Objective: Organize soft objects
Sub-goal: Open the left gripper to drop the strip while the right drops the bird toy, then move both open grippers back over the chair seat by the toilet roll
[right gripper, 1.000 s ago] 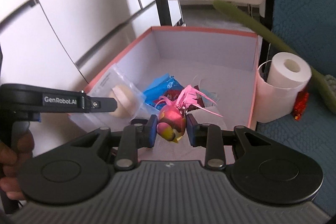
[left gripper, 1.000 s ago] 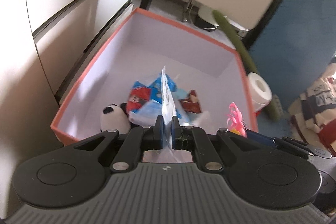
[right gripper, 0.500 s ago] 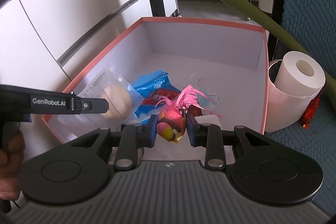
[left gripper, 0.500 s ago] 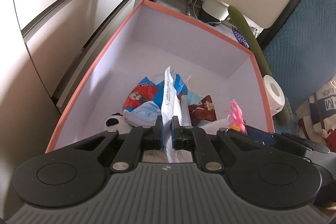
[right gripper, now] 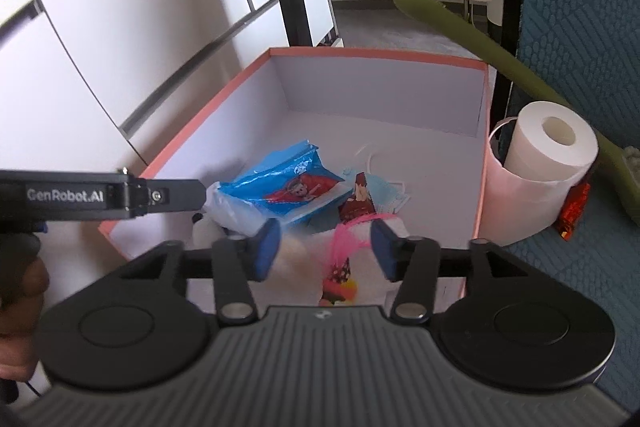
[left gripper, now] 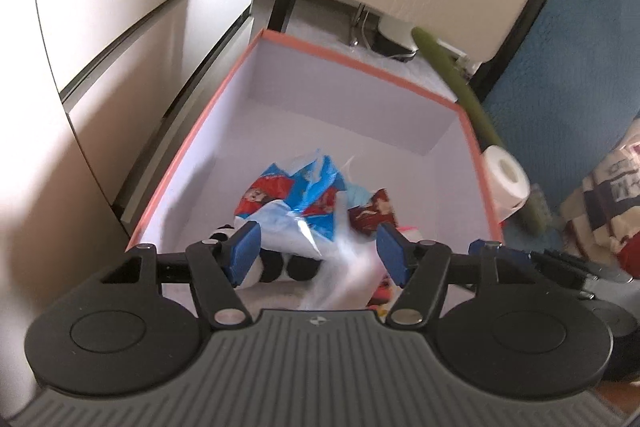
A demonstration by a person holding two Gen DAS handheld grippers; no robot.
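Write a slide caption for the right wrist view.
Right gripper opening above the pink-rimmed box, the pink-feathered toy dropping free between its jaws.

We tilt both grippers downward: left gripper [left gripper: 318, 254] and right gripper [right gripper: 325, 249] are opening (pads clear), left at nine o'clock.

Your left gripper [left gripper: 318, 251] and right gripper [right gripper: 325, 250] looked identical: ribbed grey housing, black linkage arms on silver pivot screws, two round black caps, blue finger pads [left gripper: 245, 251]. From the right wrist view, the left unit's black side bar carried white "GenRobot.AI" lettering plus a small screw.
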